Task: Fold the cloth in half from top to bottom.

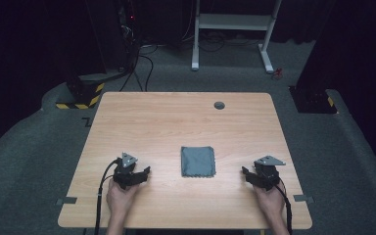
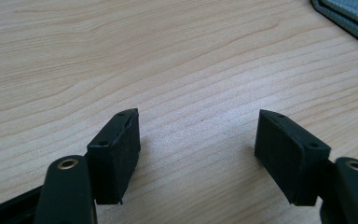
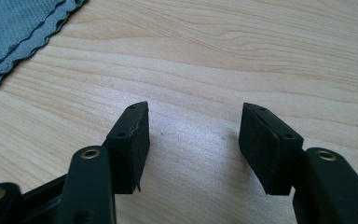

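Two grippers, left (image 1: pixel 136 175) and right (image 1: pixel 257 178), resting on wooden table (image 1: pixel 176 122) with jaws spread, gripping nothing; folded grey cloth (image 1: pixel 198 161) flat between them, untouched. Best approached low at opposite edges, pinching all layers together

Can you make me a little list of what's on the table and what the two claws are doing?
table: light wooden table, with a small dark round cap near its far edge
cloth: grey folded cloth, lying flat between the two claws
left claw: left claw, open, nothing between its jaws, apart from the cloth
right claw: right claw, open, nothing between its jaws, apart from the cloth
hands: each claw is held in a hand near the table's front edge
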Demonstrator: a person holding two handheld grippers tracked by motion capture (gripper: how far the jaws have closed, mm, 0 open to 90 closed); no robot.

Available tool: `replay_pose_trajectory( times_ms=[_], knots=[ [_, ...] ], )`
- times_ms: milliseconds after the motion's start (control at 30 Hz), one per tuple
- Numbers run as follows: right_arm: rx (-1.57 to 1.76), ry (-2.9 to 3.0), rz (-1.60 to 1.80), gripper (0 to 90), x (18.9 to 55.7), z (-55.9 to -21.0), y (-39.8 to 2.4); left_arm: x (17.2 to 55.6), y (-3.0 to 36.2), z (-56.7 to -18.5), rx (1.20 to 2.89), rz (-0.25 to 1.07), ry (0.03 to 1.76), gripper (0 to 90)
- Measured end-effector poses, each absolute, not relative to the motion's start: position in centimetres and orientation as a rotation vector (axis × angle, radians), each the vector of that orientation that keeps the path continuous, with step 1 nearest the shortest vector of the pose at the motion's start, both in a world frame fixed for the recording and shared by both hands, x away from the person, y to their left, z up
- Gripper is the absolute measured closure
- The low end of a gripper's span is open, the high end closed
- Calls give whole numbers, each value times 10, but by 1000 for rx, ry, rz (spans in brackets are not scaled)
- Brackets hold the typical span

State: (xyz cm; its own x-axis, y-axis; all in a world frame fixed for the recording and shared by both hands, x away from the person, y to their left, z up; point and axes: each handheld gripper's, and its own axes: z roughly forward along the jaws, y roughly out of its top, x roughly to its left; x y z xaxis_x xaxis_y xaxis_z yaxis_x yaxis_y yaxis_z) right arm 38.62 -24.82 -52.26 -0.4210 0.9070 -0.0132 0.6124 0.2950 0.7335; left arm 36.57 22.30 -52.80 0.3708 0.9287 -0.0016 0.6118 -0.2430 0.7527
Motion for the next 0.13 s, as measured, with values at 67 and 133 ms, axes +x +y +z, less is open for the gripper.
replay_pose_trajectory(
  times_ms=[67,133],
  knots=[
    [1356,2141,923,434,386,-523,-248,366,223,-528,1959,601,1328,314],
    [1356,2140,923,440,386,-523,-248,366,223,-528,1959,599,1328,314]
  ],
)
